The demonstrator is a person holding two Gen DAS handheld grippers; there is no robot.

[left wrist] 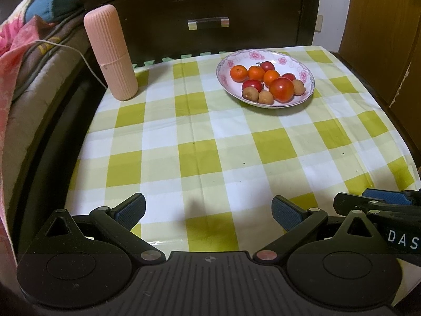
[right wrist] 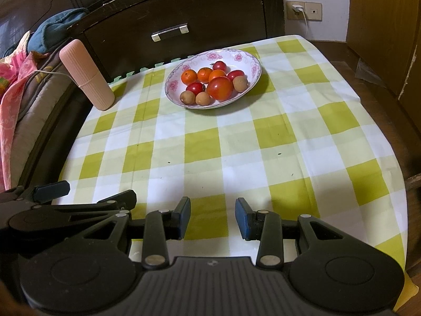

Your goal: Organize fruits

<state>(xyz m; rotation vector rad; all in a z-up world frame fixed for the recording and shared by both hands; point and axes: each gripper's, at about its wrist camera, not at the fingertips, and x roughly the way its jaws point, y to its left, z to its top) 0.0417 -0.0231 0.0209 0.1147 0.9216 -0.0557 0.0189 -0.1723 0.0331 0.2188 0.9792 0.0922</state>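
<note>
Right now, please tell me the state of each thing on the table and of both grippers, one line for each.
Plate: upright on the tablecloth, holding all the fruit.
Fruit: piled in the plate, none on the cloth.
Pink case: standing on end, closed, at the table's far left corner.
Tablecloth: spread flat.
Drawer: shut.
Left gripper: open wide, empty.
Right gripper: open with a narrower gap, empty.

Yellow-green checked tablecloth (left wrist: 210, 137), pink-flowered white plate (left wrist: 265, 77), ribbed pink cylinder (left wrist: 110, 52)
</note>
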